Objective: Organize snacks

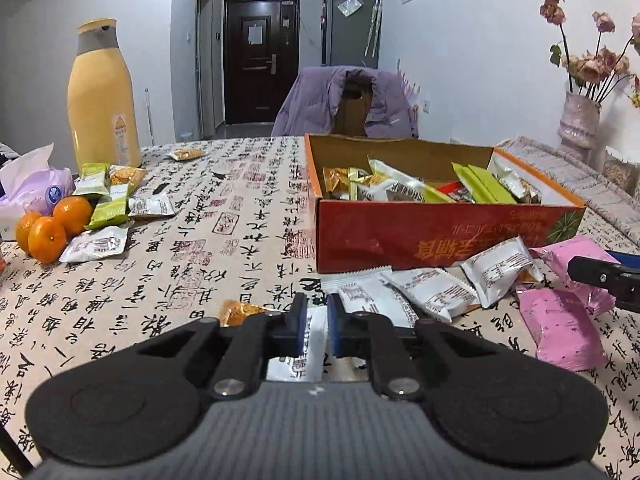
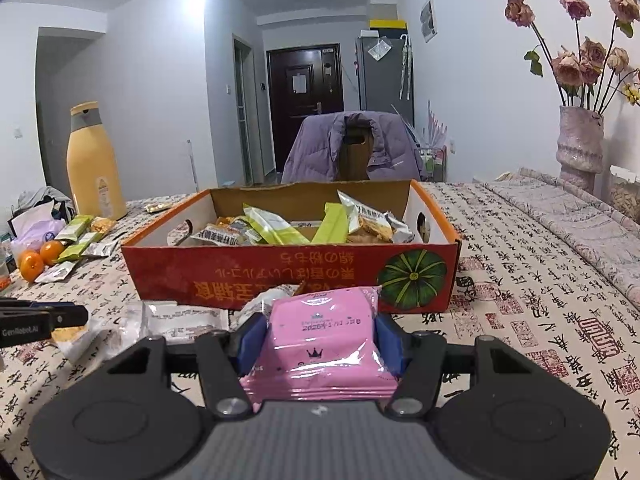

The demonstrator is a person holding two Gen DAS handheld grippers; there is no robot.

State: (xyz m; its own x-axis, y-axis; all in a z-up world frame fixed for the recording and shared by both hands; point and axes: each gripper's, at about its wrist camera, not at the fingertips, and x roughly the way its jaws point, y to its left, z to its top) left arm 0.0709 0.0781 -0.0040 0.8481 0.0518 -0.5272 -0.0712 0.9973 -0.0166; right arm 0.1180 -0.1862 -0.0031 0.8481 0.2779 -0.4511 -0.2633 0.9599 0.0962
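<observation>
An orange-red cardboard box (image 1: 440,232) holding several snack packets stands on the table, also in the right wrist view (image 2: 280,276). My left gripper (image 1: 317,320) is shut on a white snack packet (image 1: 308,344), low over the table in front of the box. Several more white packets (image 1: 440,292) lie beside it. My right gripper (image 2: 320,340) is shut on a pink snack packet (image 2: 324,336) just before the box's front wall. Its finger shows at the right edge of the left wrist view (image 1: 600,276) by two pink packets (image 1: 560,328).
Green and white packets (image 1: 108,204) and three oranges (image 1: 52,224) lie at the left beside a tall yellow bottle (image 1: 100,96) and tissue pack (image 1: 36,188). A vase of dried roses (image 2: 580,140) stands at the right. A chair with a purple jacket (image 1: 344,100) is behind the table.
</observation>
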